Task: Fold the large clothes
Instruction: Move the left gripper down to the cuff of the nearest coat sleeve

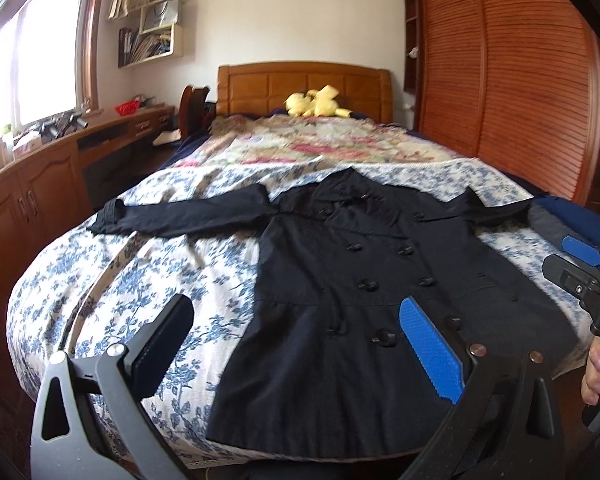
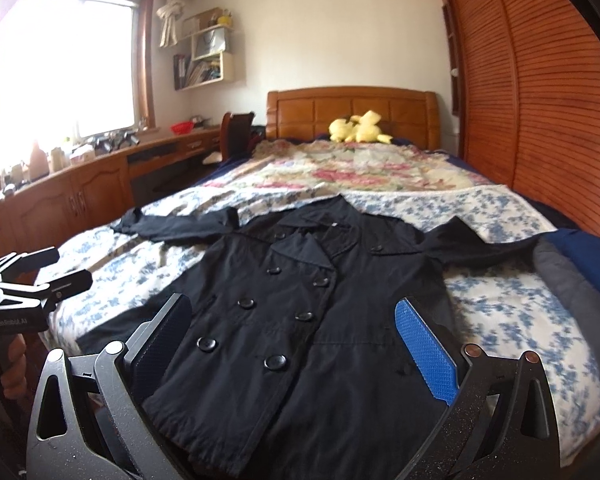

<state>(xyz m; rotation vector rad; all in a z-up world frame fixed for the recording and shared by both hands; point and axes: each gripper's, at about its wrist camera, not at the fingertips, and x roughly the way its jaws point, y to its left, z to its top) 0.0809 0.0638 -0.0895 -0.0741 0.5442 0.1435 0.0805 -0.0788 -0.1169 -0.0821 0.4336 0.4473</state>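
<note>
With the black coat [image 1: 364, 280] spread flat, front up, on the bed [image 1: 120, 272], and the left gripper [image 1: 296, 352] and right gripper [image 2: 296, 352] held wide open and empty, a sleeve cuff should be gripped first.

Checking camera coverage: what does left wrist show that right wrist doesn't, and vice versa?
Left wrist only: the right tongs at the frame's right edge and the coat's full hem at the foot of the bed.

Right wrist only: the left tongs at the left edge.

Both: the black coat lying flat, buttons up, sleeves spread, the yellow plush toy by the headboard, and each view's own tongs open, holding nothing.
</note>
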